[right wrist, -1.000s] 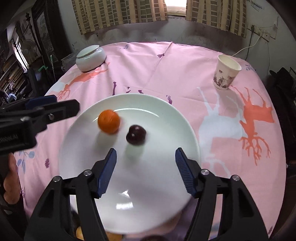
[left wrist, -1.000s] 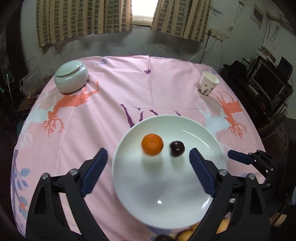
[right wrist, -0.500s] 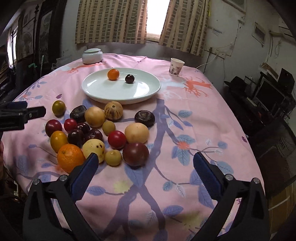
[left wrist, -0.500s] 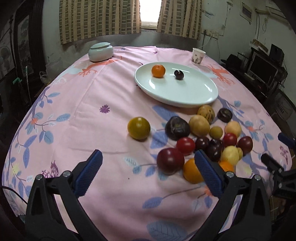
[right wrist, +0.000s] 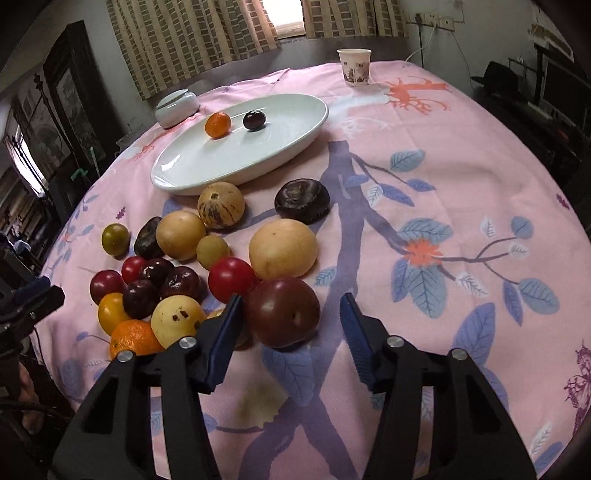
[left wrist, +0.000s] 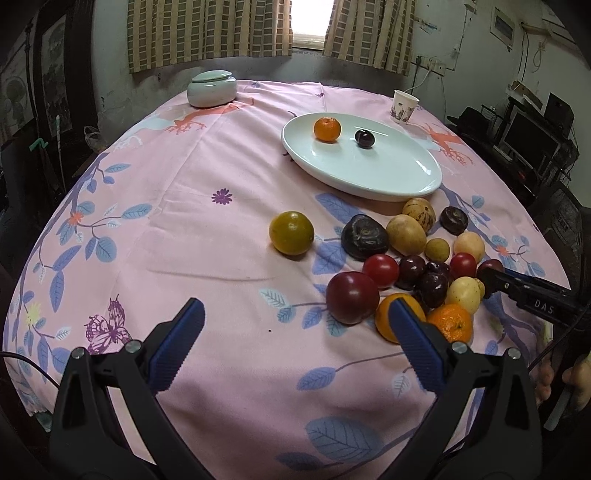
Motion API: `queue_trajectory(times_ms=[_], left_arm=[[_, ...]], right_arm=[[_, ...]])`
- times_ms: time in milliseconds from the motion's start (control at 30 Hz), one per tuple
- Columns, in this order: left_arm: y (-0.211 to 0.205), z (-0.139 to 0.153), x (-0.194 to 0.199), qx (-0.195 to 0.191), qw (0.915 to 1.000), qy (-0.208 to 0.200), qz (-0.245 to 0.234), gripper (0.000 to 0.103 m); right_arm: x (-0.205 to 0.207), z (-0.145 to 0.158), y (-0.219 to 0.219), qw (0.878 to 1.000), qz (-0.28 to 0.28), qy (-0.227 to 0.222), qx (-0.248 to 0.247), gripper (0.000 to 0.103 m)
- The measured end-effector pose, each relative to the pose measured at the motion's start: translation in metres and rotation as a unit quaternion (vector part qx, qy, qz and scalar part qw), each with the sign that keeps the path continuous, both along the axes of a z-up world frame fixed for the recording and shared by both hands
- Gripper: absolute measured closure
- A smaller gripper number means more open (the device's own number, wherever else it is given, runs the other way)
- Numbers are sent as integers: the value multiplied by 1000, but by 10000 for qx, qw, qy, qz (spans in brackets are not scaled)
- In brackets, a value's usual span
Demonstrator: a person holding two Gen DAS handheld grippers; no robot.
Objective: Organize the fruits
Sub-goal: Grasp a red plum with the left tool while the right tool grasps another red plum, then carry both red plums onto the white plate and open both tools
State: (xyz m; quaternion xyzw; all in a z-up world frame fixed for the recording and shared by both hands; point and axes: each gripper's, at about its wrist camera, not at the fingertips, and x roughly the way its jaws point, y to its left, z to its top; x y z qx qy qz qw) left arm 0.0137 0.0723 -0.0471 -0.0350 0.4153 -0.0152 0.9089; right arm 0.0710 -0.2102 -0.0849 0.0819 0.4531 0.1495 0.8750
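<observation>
A heap of fruit (right wrist: pixel 192 266) lies on the pink tablecloth (right wrist: pixel 424 177) just in front of a white plate (right wrist: pixel 295 122) holding a small orange (right wrist: pixel 218 124) and a dark plum (right wrist: pixel 254 120). The right gripper (right wrist: pixel 291 314), its jaws just closing, brackets a large dark plum (right wrist: pixel 282 312) without yet pressing it. The left gripper (left wrist: pixel 295 321) gapes wide over bare cloth.

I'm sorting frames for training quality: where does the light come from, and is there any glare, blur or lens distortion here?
Left wrist view: the window between the curtains is blown out to white; the white plate shows small glints; fisheye bends the table edge; fruit is sharp. Right wrist view: the same backlight, a dark shadow band across the tablecloth, the room's corners murky, no motion blur.
</observation>
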Motion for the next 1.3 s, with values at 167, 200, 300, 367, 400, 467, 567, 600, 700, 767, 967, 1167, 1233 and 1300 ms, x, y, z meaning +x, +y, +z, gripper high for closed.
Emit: queue_trajectory(times_ms=[167,200,300,367,400,467,567,600,700,767,967,1167,1233,1300], left_arm=[[-5,-9,8,132,9998,160,11,2],[-5,-13,10,196,9996,213,39,2],[-6,-25,18,351,9987,353,137,2],[-7,-30,21,276,9987,419,71,2],[-8,-31,21,239,9987,459,9,2],[-15,-37,23,326,9976,588,-138,2],[-22,-43,25,453,9967,653,-177,2],[-21,-43,28,412,9969,649,-179,3],[-20,-46,41,86,9977,642,-218,4],[-18,-46,47,-278,9970,641,-326,12],[-35,-41,41,-290,9953,485,-784,61],[-37,-43,32,-230,9948,478,-874,61],[-37,-42,30,-211,9952,469,-835,62],[-36,-41,28,-255,9950,495,-829,63]], right_arm=[[-23,23,1,9994,8,-316,-164,63],[-29,28,1,9990,16,-398,-206,63],[-37,36,-2,9988,0,-435,-238,63],[-38,36,-5,9991,0,-367,-205,63],[-39,35,-6,9993,-2,-334,-175,63],[-40,34,-8,9996,8,-274,-117,63],[-43,35,-7,9996,18,-270,-76,62],[-43,36,-7,9996,25,-274,-64,62],[-44,36,-6,9996,42,-274,-41,62],[-45,36,-5,9996,41,-265,-40,62],[-47,35,-4,9997,37,-242,-20,62],[-50,36,7,9996,178,-220,-28,62],[-52,37,8,9995,178,-251,-27,62],[-53,38,8,9995,166,-272,-30,62]])
